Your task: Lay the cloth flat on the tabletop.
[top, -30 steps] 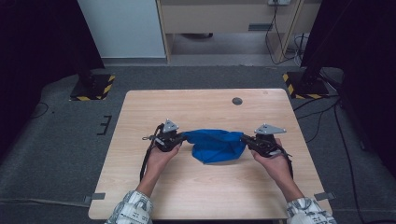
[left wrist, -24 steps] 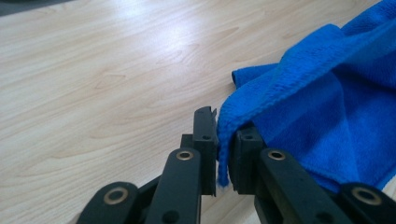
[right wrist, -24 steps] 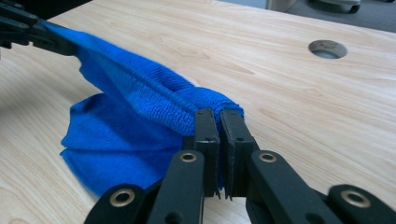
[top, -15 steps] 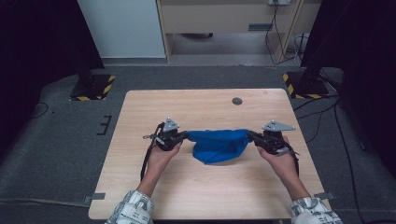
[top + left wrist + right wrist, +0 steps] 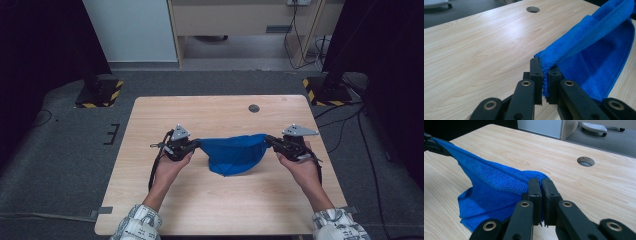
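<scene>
A blue cloth (image 5: 234, 152) hangs stretched between the two grippers at the centre of the high view, its top edge taut and its lower fold sagging onto the wooden desk (image 5: 150, 120). The left gripper (image 5: 545, 75) is clenched on one corner of the cloth at lower centre of its own view, and the right gripper (image 5: 541, 192) pinches the opposite corner the same way. A round hole (image 5: 254, 108) in the desk sits toward the upper right of the high view, well apart from the cloth.
</scene>
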